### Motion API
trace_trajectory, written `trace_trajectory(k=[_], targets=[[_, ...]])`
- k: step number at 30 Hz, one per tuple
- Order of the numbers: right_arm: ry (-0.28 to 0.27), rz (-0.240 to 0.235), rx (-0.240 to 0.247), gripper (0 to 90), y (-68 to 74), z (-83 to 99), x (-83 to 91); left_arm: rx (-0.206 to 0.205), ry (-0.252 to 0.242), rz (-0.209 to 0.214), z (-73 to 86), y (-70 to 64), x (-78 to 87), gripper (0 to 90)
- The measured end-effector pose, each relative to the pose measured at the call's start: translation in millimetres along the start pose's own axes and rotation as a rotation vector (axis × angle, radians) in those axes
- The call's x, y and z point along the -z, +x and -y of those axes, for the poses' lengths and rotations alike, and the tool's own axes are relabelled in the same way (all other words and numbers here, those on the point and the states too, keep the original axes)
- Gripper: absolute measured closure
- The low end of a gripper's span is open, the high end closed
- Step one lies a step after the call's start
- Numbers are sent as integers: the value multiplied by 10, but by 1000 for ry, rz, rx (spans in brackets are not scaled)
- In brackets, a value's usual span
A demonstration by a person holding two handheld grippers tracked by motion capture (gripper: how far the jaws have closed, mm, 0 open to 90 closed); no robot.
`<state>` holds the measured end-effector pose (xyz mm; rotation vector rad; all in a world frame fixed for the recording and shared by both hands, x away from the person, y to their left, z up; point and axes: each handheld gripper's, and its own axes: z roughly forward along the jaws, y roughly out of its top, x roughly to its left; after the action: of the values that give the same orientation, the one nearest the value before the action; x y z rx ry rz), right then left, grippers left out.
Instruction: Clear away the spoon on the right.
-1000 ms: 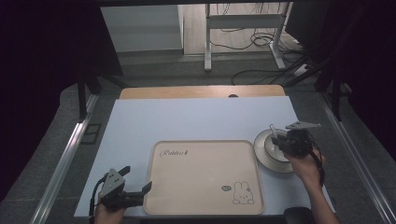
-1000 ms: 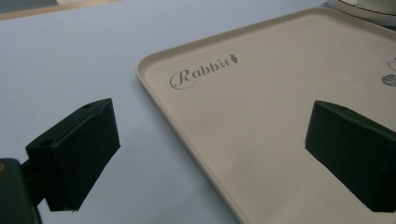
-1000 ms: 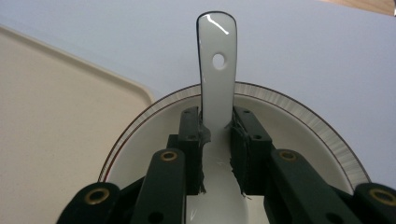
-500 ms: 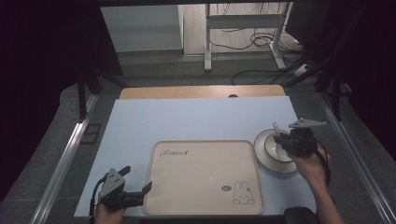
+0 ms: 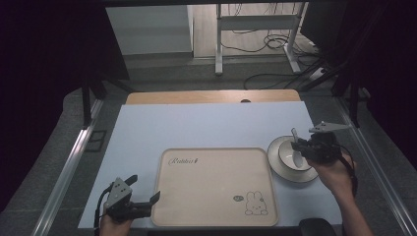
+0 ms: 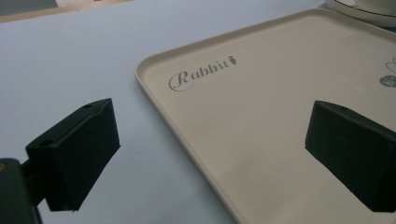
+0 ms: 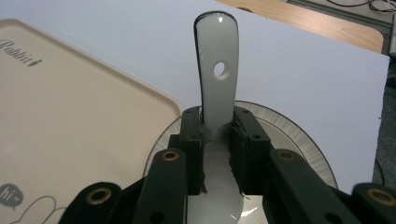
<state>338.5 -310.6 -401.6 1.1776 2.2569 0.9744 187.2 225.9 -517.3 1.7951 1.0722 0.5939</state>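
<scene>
A beige tray printed "Rabbit" with a bunny drawing lies on the white table cover; its left rim runs between my left gripper's jaws. My left gripper is open at the tray's near left corner, one jaw over the tray and the other over the cover. At the tray's right a white bowl sits on a plate. My right gripper is shut on a white ceramic spoon. The spoon's handle with its hole points up and away, and its scoop end hangs over the bowl.
The white cover stretches wide behind the tray, with a wooden tabletop strip at its far edge. Metal rails run along both sides of the table. Cables and a desk frame lie on the floor beyond.
My right gripper with the spoon has shifted slightly to the right over the bowl and plate. The left gripper has stayed put at the tray's corner.
</scene>
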Motion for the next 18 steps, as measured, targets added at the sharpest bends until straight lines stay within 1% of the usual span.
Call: trace_trajectory(k=[4,9,11,13,16,17,18], targets=[[12,-18,14,764,29,-36,79,0,1,0,0,0,-1,28],[7,-35,23,775,66,-58,130,-1,0,0,-1,-1,-1,28],[3,-45,23,780,81,-66,148,-1,0,0,-2,-1,1,28],[1,-46,32,789,100,-73,160,-2,0,0,-2,-1,1,28],[1,-50,34,796,106,-74,160,-2,-1,0,-2,-3,3,28],[2,-50,34,802,111,-76,162,-1,-1,0,-3,-3,3,28],[3,-49,37,860,115,-78,166,-1,-1,-1,-3,-2,4,28]])
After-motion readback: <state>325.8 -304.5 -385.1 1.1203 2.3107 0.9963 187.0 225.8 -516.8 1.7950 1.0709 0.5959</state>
